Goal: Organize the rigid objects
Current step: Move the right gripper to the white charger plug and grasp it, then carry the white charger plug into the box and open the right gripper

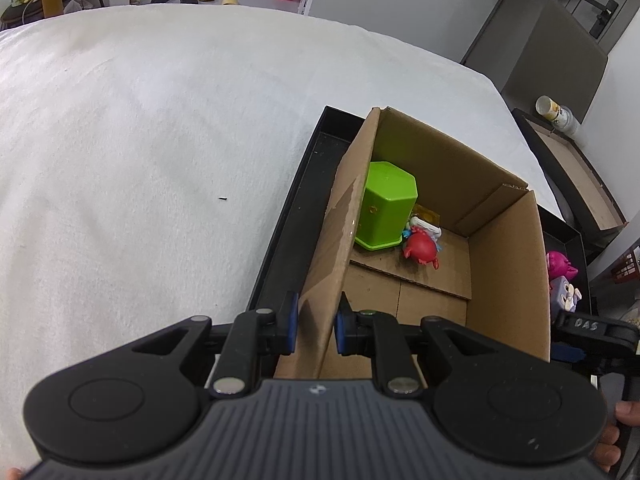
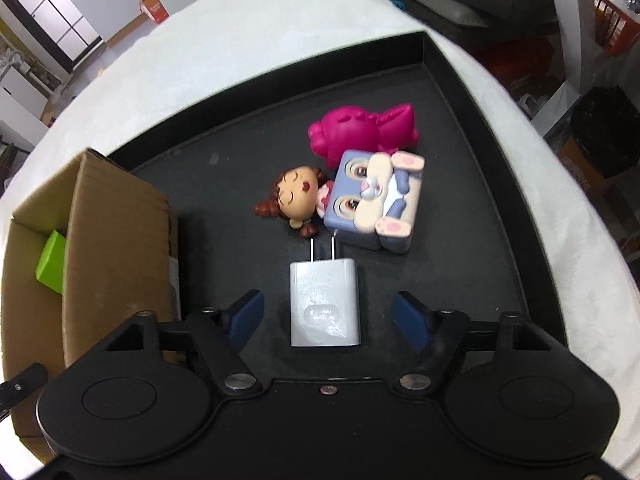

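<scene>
Left tongs (image 1: 316, 330) are pinching the cardboard box's (image 1: 508, 280) near-left wall at lower centre. Right tongs (image 2: 328, 320) are standing open astride the white charger (image 2: 325, 304), pads not touching it, on the black tray (image 2: 492, 184); toy figures (image 2: 372, 184) are lying just above, mid-frame.

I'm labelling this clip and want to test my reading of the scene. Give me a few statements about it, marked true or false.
1. The left gripper is clamped on the cardboard box wall. True.
2. The white charger is pinched by the right gripper. False: it lies on the black tray between open jaws, pads clear of it.
3. The green container stands inside the box. True.
4. The pink toy is in the box. False: it lies on the tray.
5. The charger's prongs point toward the doll and the toys. True.
</scene>
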